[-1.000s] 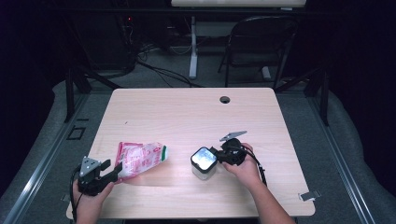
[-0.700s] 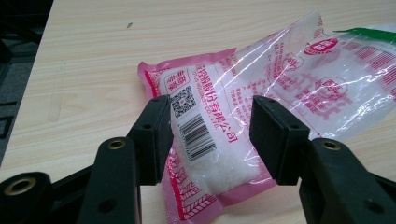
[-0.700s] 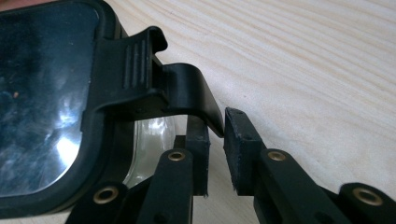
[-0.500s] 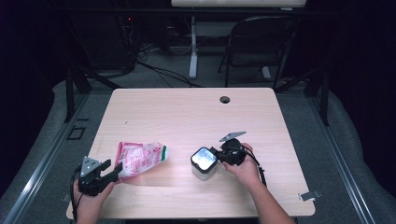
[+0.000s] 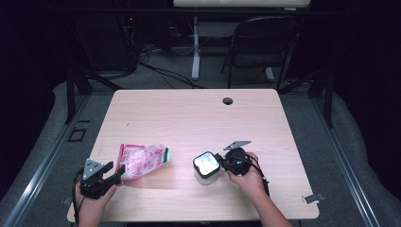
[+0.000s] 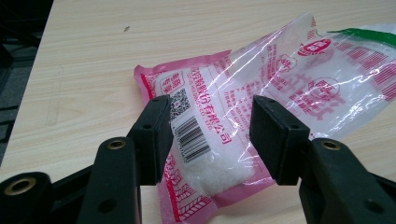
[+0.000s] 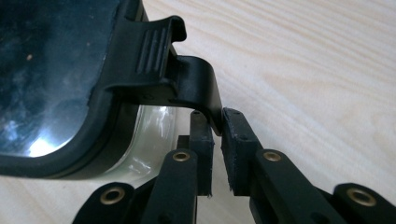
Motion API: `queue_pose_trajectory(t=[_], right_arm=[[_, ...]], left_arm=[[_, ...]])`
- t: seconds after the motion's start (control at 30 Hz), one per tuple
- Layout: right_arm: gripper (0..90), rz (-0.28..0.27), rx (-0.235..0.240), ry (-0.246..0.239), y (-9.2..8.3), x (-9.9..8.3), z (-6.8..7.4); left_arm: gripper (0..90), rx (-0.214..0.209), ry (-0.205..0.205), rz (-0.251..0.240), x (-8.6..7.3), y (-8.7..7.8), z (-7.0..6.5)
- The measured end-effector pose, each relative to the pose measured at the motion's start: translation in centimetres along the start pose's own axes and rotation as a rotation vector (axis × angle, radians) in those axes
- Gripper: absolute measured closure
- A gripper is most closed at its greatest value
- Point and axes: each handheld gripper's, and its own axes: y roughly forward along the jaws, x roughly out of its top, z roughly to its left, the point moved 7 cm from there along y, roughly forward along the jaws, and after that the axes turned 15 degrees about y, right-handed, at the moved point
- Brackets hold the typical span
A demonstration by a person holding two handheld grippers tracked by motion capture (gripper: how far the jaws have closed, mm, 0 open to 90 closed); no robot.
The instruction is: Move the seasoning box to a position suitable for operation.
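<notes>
A pink and clear plastic bag [image 5: 144, 161] of white grains lies at the table's front left. Its near end sits between the jaws of my left gripper [image 5: 117, 170], and in the left gripper view the pads [image 6: 156, 126] press the bag [image 6: 289, 70] from both sides. A small glass jar [image 5: 206, 165] with a black-framed lid [image 7: 46, 70] stands front centre. My right gripper [image 5: 222, 163] reaches it from the right. Its jaws have just been closing, and my right gripper [image 7: 215, 116] now pinches the lid's black clasp [image 7: 196, 79].
The wooden table [image 5: 189, 118] has a cable hole [image 5: 227, 100] near its far edge. A small metal clip [image 5: 312, 198] lies at the front right corner. A dark chair [image 5: 265, 42] and desk legs stand beyond the table.
</notes>
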Motion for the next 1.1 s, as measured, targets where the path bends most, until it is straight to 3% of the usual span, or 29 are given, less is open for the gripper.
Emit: queue_pose_trajectory(t=[0.37, 0.4, 0.43, 0.77, 0.87, 1.1], right_arm=[[82.5, 0.0, 0.007, 0.01, -1.0, -1.9, 1.5], [82.5, -0.021, 0.016, 0.026, -0.9, -2.0, 1.8], [82.6, 0.004, 0.005, 0.003, -1.1, -2.1, 1.7], [81.3, 0.018, 0.033, 0.021, -1.5, -2.7, 2.2], [75.8, 0.011, 0.068, 0.041, -1.9, -2.6, 2.2], [69.4, 0.007, 0.091, 0.063, -2.9, -2.5, 1.9]], left_arm=[[48.7, -0.004, 0.008, -0.001, 0.1, 0.1, -0.3], [48.7, -0.004, 0.008, 0.0, 0.0, 0.1, -0.3], [48.7, -0.005, 0.008, 0.0, 0.0, 0.1, -0.3], [48.7, -0.007, 0.01, 0.007, 0.0, 0.1, -0.4], [49.4, -0.009, 0.014, 0.001, 0.1, 0.1, -0.5], [53.3, -0.028, 0.038, 0.02, 0.2, 0.0, -0.8]])
